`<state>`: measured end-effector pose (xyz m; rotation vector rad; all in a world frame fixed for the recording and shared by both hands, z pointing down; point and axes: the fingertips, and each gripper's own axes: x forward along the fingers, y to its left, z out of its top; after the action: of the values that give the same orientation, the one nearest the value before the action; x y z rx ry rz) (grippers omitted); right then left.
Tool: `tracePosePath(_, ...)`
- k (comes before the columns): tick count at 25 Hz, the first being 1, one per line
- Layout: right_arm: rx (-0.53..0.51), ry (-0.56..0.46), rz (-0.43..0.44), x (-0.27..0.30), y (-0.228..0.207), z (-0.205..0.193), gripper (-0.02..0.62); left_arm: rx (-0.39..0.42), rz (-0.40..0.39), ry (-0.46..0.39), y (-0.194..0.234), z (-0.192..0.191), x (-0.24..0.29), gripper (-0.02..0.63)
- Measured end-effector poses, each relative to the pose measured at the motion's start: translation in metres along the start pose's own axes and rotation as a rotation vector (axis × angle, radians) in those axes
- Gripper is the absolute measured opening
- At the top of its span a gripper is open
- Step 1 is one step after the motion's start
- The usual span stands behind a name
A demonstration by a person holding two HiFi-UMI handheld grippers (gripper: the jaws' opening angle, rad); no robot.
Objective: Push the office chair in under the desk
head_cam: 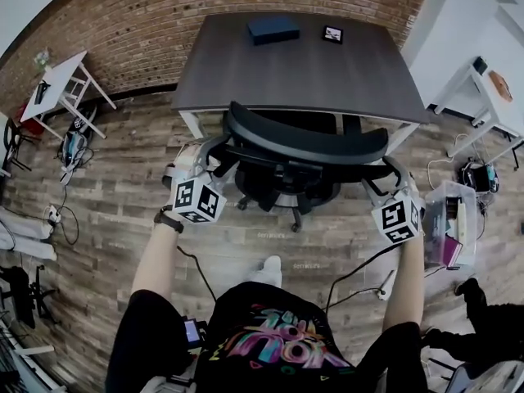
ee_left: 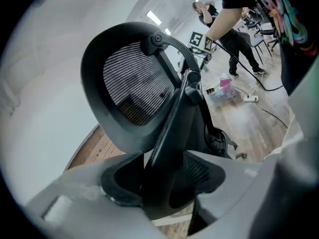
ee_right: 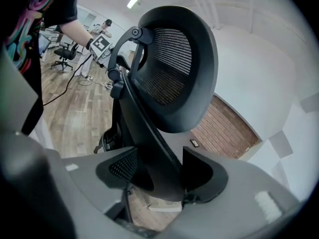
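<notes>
A black mesh-backed office chair (head_cam: 303,142) stands with its seat partly under the dark grey desk (head_cam: 286,72), its backrest toward me. My left gripper (head_cam: 211,160) holds the left edge of the backrest and my right gripper (head_cam: 385,182) holds the right edge. In the left gripper view the chair's black back frame (ee_left: 132,83) runs between the jaws of my left gripper (ee_left: 164,180), which are closed on it. The right gripper view shows the same: the frame (ee_right: 172,68) is clamped in my right gripper (ee_right: 162,176).
A blue box (head_cam: 273,29) and a small black device (head_cam: 332,33) lie on the desk. A clear plastic bin (head_cam: 449,223) sits on the floor at right, with cables (head_cam: 360,277) behind me. White tables stand at left (head_cam: 61,84) and right (head_cam: 483,88). Another person (ee_left: 234,39) is nearby.
</notes>
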<state>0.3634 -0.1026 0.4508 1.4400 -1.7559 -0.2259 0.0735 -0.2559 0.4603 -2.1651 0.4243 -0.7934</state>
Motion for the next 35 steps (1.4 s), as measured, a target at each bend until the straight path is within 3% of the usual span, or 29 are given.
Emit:
tracePosePath(6,-0.006,-0.018,-0.014,0.022,-0.014,-0.008,0.281,0.002,0.036,-0.005,0.006,-0.004,0.021,0.245)
tracePosePath(12,-0.008,-0.03,0.002,0.054,-0.058,-0.018,0.282,-0.01,0.033,0.016,0.03,0.005,0.066,0.245)
tracePosePath(25,-0.042,-0.102,0.022,0.116,-0.125,-0.026,0.284,-0.064,0.042,0.107,0.064,0.004,0.131,0.245)
tracePosePath(35,-0.047,-0.136,0.029,0.145,-0.149,-0.025,0.284,-0.126,0.046,0.207,0.085,-0.006,0.161,0.256)
